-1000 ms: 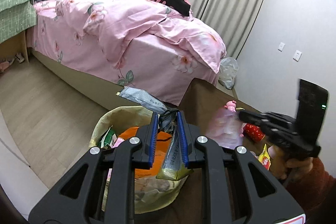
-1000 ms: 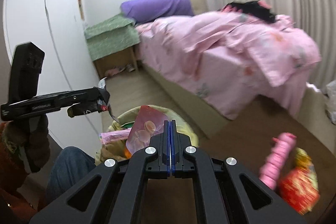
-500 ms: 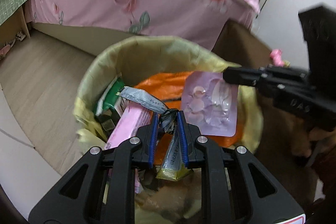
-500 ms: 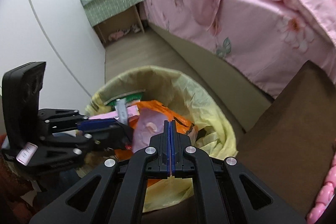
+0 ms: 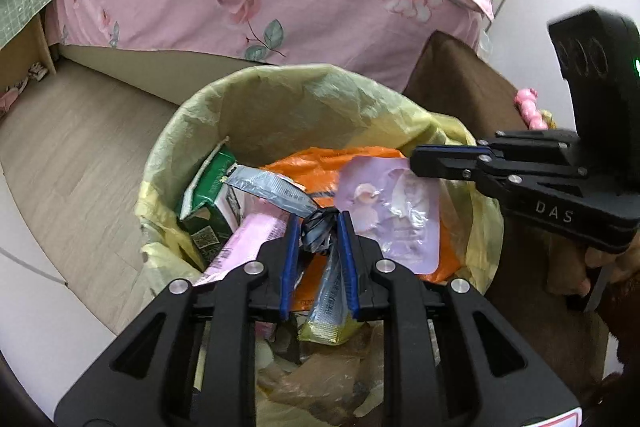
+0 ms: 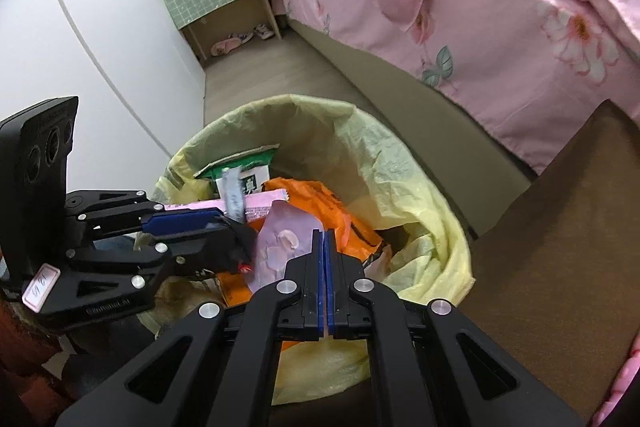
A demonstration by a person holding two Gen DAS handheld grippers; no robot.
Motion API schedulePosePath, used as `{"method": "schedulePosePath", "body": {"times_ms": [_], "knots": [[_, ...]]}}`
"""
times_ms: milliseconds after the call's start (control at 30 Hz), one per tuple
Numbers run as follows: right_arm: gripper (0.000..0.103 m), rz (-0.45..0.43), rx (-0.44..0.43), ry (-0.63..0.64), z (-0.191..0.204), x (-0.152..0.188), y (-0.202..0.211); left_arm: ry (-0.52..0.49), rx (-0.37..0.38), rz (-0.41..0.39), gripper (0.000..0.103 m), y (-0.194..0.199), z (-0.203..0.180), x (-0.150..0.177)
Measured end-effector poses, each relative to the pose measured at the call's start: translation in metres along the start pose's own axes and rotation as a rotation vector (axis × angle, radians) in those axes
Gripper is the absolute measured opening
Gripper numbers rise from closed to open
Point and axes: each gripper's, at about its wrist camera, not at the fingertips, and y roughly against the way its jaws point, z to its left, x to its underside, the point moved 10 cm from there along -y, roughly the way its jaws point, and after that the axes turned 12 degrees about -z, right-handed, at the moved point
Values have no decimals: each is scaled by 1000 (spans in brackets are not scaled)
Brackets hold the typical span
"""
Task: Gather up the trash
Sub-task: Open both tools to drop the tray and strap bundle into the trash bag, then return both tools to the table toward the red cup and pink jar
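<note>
Both grippers have dropped from bed height to just above the trash bin since the earlier frames.

Left wrist view: left gripper [image 5: 318,229] is clenched on a crumpled silver wrapper [image 5: 272,187] with a yellow-tipped sachet hanging below, over the yellow-lined trash bin [image 5: 280,95]. Inside the bin lie a green carton [image 5: 208,187], an orange bag [image 5: 320,163] and a pink stick pack [image 5: 248,239]. The right gripper [image 5: 416,161] grips a pale pink blister card [image 5: 392,211] by its corner.

Right wrist view: right gripper [image 6: 323,239] is clamped on the blister card [image 6: 280,239], above the bin [image 6: 400,163]. The left gripper [image 6: 236,227] holds the silver wrapper [image 6: 234,195] beside it.
</note>
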Motion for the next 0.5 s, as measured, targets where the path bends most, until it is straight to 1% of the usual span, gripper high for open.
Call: {"method": "schedulePosePath", "body": {"times_ms": [67,100,133,167,200,233,300,333,400,500], "knots": [[5,-20,6,-30,-3,-3,6,25,4,-22,24,5,3,-5],[7,-25,13,-32,-5,-4,8,47,1,-37,30,9,6,-9],[12,-36,25,-28,-6,-6,11,64,-2,-50,33,13,8,-13],[27,-44,31,-21,-6,-7,14,85,-8,-74,38,20,11,-18],[39,-56,32,-12,-5,-9,17,96,-15,-93,39,25,14,-22],[39,-74,34,-5,-4,-11,22,106,-28,-120,40,33,16,-28],[39,-97,49,0,-5,-14,30,116,-50,-173,46,48,21,-40],[39,-115,63,-1,-7,-16,38,121,-58,-201,47,57,22,-46],[39,-144,86,0,-9,-18,54,130,-66,-239,49,70,23,-56],[39,-192,116,0,-14,-18,88,129,-58,-264,53,79,16,-64]]}}
